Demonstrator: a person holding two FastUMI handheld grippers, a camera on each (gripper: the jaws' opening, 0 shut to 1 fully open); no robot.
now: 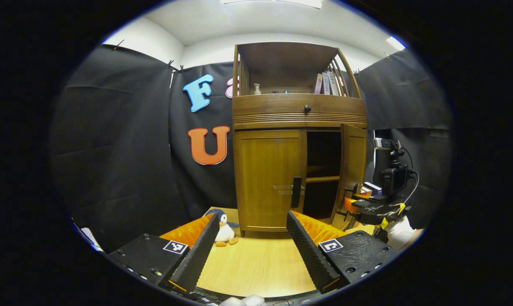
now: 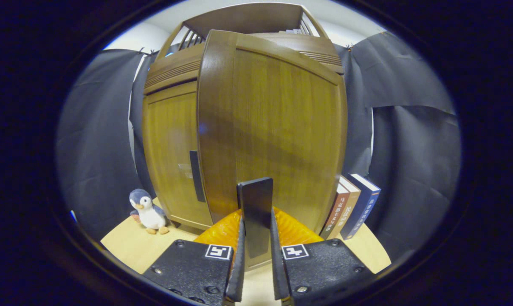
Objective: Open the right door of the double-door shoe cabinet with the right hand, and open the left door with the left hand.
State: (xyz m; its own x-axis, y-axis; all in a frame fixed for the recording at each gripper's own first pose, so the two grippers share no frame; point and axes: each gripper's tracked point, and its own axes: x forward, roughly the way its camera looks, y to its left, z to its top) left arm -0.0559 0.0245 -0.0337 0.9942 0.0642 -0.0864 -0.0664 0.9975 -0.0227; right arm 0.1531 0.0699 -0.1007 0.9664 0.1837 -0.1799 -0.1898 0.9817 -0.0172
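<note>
While the right tool [image 2: 256, 263] is clenched on the dark handle [image 2: 255, 212] of the right door [image 2: 277, 127], that door stands swung well out from the double-door shoe cabinet [image 1: 299, 119], and the left gripper view shows the dark opening with a shelf [image 1: 323, 179] behind it. The left door [image 1: 268, 178] is shut, its own dark handle [image 1: 297, 192] upright at the inner edge, just beside the opening. The left tool [image 1: 253, 242] hangs released, fingers spread wide, low over the wooden counter [image 1: 256, 267] and apart from the cabinet, roughly in line with that handle. To do the step well, I judge the right hand should carry its door along the hinge's arc rather than pull straight back, so the handle does not twist out of the pads, and should watch the books [image 2: 354, 204] leaning near the door's outer side, which it could knock over. The left tool then needs to rise to the handle's height, approach with one finger on each side of the bar, and close squarely before pulling. A plush penguin [image 1: 225, 231] sits at the cabinet's lower left corner, and the left door's swing may sweep near it.
</note>
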